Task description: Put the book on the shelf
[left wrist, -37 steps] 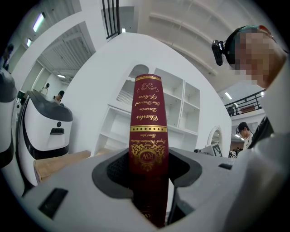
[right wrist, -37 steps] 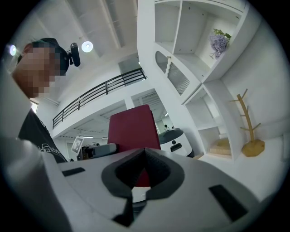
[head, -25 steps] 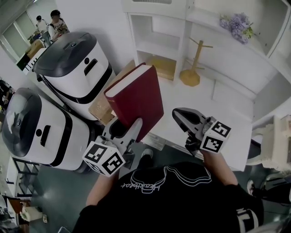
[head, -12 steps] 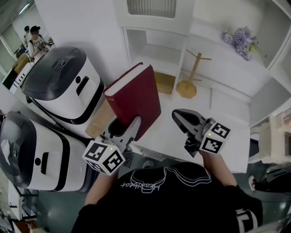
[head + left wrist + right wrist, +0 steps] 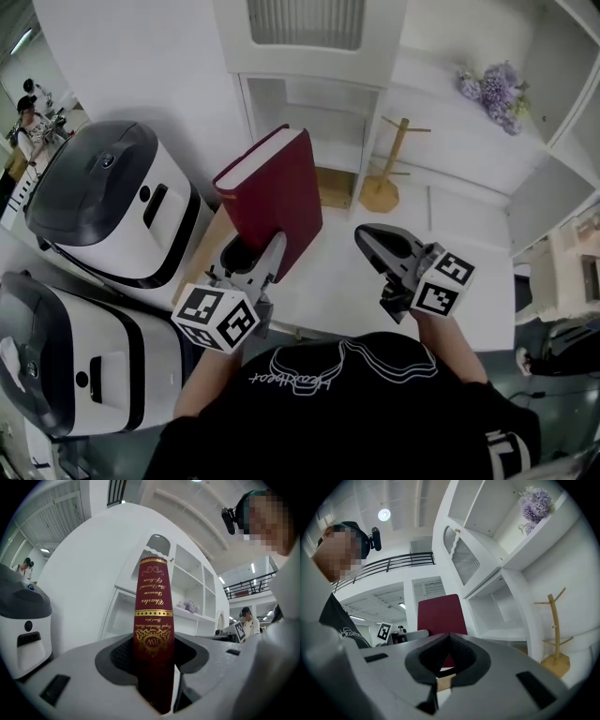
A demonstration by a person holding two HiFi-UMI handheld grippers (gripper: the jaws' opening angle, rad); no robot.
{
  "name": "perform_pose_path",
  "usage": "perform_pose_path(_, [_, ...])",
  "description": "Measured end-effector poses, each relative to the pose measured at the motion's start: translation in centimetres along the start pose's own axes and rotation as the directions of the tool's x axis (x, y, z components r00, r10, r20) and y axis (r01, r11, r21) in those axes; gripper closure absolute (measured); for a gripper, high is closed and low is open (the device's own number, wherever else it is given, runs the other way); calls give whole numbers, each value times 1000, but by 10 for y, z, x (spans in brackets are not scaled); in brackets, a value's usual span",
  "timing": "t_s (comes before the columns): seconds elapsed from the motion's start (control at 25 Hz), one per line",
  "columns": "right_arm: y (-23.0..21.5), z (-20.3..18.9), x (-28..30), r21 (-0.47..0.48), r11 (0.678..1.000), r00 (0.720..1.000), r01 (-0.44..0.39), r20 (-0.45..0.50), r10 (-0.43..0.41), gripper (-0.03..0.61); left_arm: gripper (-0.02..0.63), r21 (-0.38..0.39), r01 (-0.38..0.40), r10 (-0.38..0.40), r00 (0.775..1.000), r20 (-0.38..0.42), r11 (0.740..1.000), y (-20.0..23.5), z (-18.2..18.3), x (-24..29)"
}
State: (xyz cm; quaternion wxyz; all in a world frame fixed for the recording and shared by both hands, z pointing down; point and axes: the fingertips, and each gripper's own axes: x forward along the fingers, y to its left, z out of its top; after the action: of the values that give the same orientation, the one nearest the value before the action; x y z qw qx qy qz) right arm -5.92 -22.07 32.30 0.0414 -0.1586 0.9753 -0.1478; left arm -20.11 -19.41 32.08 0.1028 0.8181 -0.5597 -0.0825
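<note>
red book [image 5: 273,199] held upright in front of the white shelf [image 5: 309,105]
left gripper [image 5: 256,263] jaws clamp the book's lower end above the worktop [image 5: 349,283]; right gripper [image 5: 371,240] jaws closed together, empty, near the book.

Gold script runs along the spine of the red book [image 5: 153,616], seen inverted in the left gripper view. One line looks like "Charles", and a crest lower down holds an "RW" monogram. The other lines are too ornate to read. White cursive on the person's black shirt [image 5: 298,382] is illegible.
</note>
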Motion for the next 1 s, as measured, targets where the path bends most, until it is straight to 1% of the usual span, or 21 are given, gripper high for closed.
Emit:
perform_pose_path(0.24, [-19, 3, 9, -10, 998, 998, 59, 11, -59, 572, 407, 34, 17, -17, 1000, 4, 999, 23, 6, 25])
perform_pose_path(0.44, [-36, 7, 14, -16, 994, 994, 104, 23, -104, 572, 407, 66, 17, -17, 1000, 8, 998, 40, 10, 47])
perform_pose_path(0.72, [-52, 7, 26, -12, 992, 992, 127, 22, -127, 572, 407, 91, 5, -7, 1000, 13, 996, 60, 13, 71])
perform_pose_path(1.0, [-64, 3, 31, -6, 988, 988, 152, 18, -152, 572, 407, 127, -14, 10, 999, 37, 992, 72, 18, 90])
